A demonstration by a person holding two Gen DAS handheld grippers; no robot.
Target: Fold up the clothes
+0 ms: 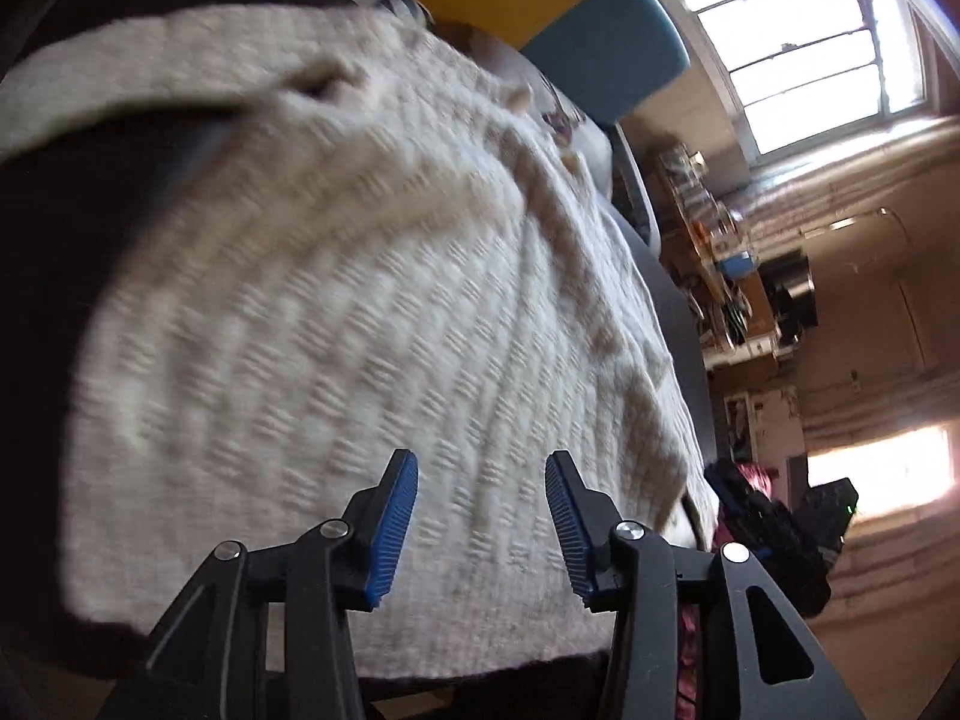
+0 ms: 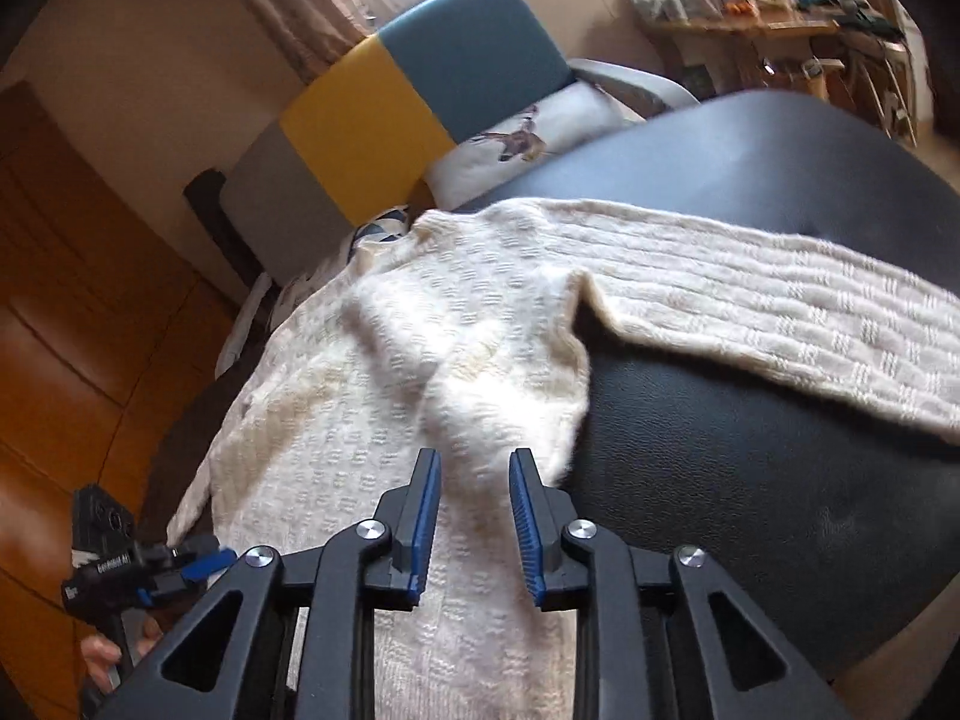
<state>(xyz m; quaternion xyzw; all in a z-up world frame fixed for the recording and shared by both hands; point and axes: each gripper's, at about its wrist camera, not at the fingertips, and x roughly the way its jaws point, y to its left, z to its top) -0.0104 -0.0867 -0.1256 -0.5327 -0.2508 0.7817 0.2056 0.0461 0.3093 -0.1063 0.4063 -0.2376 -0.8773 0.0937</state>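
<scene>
Spread across a black padded leather surface [image 2: 750, 480]: a cream knitted sweater with a raised woven-block pattern [image 2: 372, 408], body lying toward the near left, one long ribbed sleeve [image 2: 780, 312] stretched out to the right. Probably soft, floppy, fairly thick and light; likely to sag and drag when lifted, not slippery. Best taken by a pinch of doubled knit at the cuff end of the sleeve or at a hem corner, not mid-panel. Behind, a chair back in grey, yellow and teal panels [image 2: 384, 120]. Left gripper [image 1: 480, 531] released, blue pads apart above the knit, nothing between. Right gripper [image 2: 474, 525] likewise unclenched, narrower gap, over the folded edge, gripping nothing.
</scene>
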